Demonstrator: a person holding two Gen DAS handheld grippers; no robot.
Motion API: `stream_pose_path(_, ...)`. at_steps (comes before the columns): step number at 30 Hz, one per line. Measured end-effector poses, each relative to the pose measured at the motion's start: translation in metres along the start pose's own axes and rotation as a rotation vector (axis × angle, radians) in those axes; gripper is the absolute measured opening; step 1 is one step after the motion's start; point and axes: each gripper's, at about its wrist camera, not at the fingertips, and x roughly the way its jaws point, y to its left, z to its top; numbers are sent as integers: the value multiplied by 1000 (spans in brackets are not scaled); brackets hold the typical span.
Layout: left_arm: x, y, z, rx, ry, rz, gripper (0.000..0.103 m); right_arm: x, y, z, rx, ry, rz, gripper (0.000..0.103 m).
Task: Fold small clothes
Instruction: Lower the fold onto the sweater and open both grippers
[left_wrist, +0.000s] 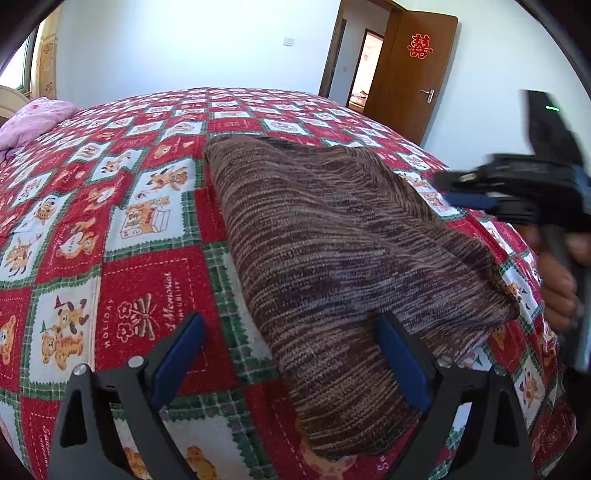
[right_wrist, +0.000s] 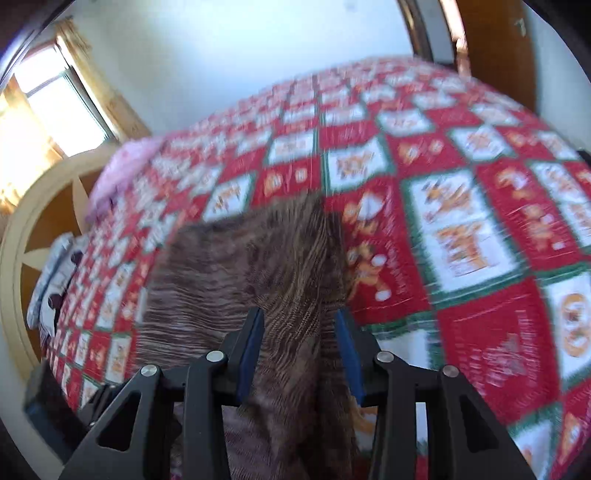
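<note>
Near the front edge of the bed (left_wrist: 147, 229) lies our one brown knit garment (left_wrist: 332, 266), a striped, marled weave of dark brown, tan and grey. We see it folded over into a long slab running from the near edge toward the middle of the bed, with a rounded fold at its far end and a flap lying across its right side. We count one garment, one pink pillow (left_wrist: 33, 118) at the far left corner, and two claws.

Our left gripper (left_wrist: 291, 373) stands spread wide. Its right pad sits over the near end of the knit, its left pad over the bare bedspread; it grips nothing, and we cannot tell whether the right pad touches the cloth.

Our right gripper (right_wrist: 299, 354) is pinching a bunched fold of the same knit, which rises between its blue pads (right_wrist: 251, 354) and hangs down past them. That view is smeared with blur. From the left wrist view we see this claw (left_wrist: 509, 188) at the right edge of the bed, with a hand (left_wrist: 557, 291) around its handle.
</note>
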Motion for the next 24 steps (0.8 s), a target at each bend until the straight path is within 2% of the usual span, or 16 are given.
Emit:
stream_pose_path(5, -1, 1, -1, -6, -5, -8, 100, -12, -12, -4, 16, -85, -84, 3)
stream_pose_path(7, 0, -1, -1, 3, -1, -6, 101, -4, -24, -3, 48, -62, -86, 3)
stream_pose_path(9, 2, -4, -1, 19, 8, -1, 103, 7, -26, -5, 20, -26, -62, 4)
stream_pose_path(11, 4, -6, -1, 29, 16, 8, 103, 0, -20, -9, -26, -54, -105, 11)
stream_pose_path(12, 3, -5, -1, 29, 15, 8, 103, -5, -17, -10, -35, -70, -130, 29)
stream_pose_path(13, 2, -5, -1, 26, 12, 5, 103, -13, -15, -12, -38, -94, -136, 37)
stream_pose_path(15, 2, -4, -2, 22, 11, 2, 103, -30, -5, -15, -62, -158, -91, 37)
stream_pose_path(19, 3, -5, -1, 28, 12, 7, 103, -30, 34, 0, -211, -140, 18, 37)
stream_pose_path(20, 3, -5, -1, 28, 13, 7, 103, -25, 38, 5, -208, -130, 45, 37)
stream_pose_path(22, 3, -5, -1, 28, 14, 8, 103, 2, 42, 21, -174, -48, 107, 37)
stream_pose_path(24, 3, -5, -1, 29, 14, 9, 103, 29, 36, 35, -116, -14, 58, 37)
